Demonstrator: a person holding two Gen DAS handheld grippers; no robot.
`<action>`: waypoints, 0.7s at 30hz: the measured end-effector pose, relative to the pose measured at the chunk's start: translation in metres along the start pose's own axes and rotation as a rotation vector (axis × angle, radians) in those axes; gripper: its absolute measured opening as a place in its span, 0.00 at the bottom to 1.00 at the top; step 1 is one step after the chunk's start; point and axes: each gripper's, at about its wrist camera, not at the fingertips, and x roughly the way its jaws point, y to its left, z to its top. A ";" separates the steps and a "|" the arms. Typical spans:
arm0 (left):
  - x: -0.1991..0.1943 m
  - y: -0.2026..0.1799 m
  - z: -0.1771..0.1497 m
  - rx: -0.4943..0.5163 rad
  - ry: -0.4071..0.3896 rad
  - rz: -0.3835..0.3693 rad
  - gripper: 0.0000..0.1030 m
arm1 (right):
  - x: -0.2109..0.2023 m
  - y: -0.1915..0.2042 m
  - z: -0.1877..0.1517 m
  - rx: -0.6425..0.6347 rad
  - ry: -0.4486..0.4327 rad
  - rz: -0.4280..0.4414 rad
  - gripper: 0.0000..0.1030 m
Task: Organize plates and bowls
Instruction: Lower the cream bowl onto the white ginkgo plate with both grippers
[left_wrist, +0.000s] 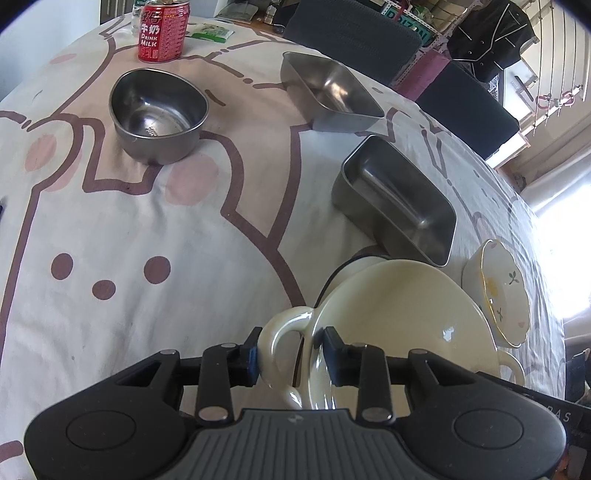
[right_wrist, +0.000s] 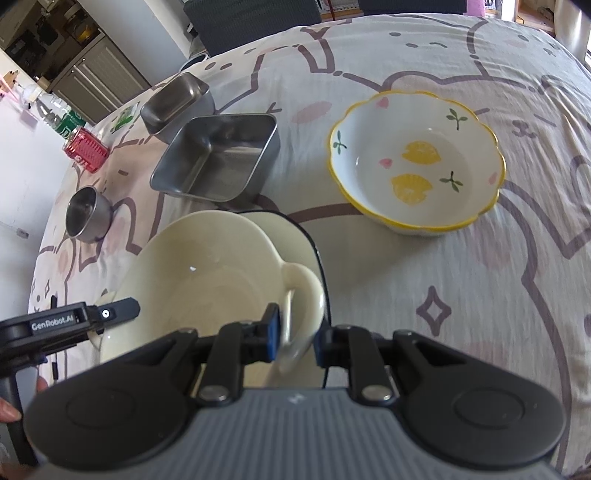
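Note:
A cream two-handled bowl (left_wrist: 399, 314) sits over a white plate with a dark rim (right_wrist: 295, 243). My left gripper (left_wrist: 291, 354) is shut on the bowl's left handle (left_wrist: 280, 332). My right gripper (right_wrist: 295, 336) is shut on the bowl's right handle (right_wrist: 303, 295); the bowl (right_wrist: 207, 266) fills the near left of that view. A white floral bowl with a yellow rim (right_wrist: 417, 162) stands to the right, also seen in the left wrist view (left_wrist: 498, 291). Two rectangular steel trays (left_wrist: 395, 199) (left_wrist: 328, 92) and a round steel bowl (left_wrist: 159, 114) stand farther back.
A red milk can (left_wrist: 162, 29) stands at the far edge of the table, beside a green packet (left_wrist: 210, 31). The table has a bear-pattern cloth (left_wrist: 184, 240). Dark chairs (left_wrist: 351, 29) stand behind it. The left gripper's body shows in the right wrist view (right_wrist: 74, 321).

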 end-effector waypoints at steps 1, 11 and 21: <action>0.000 0.000 0.000 0.002 0.001 0.005 0.36 | 0.000 0.001 0.000 -0.009 -0.001 -0.005 0.22; 0.003 -0.003 -0.001 0.046 0.005 0.033 0.39 | -0.002 0.013 -0.002 -0.097 -0.031 -0.047 0.22; 0.004 -0.010 -0.003 0.105 0.001 0.064 0.40 | -0.006 0.015 -0.004 -0.135 -0.038 -0.067 0.23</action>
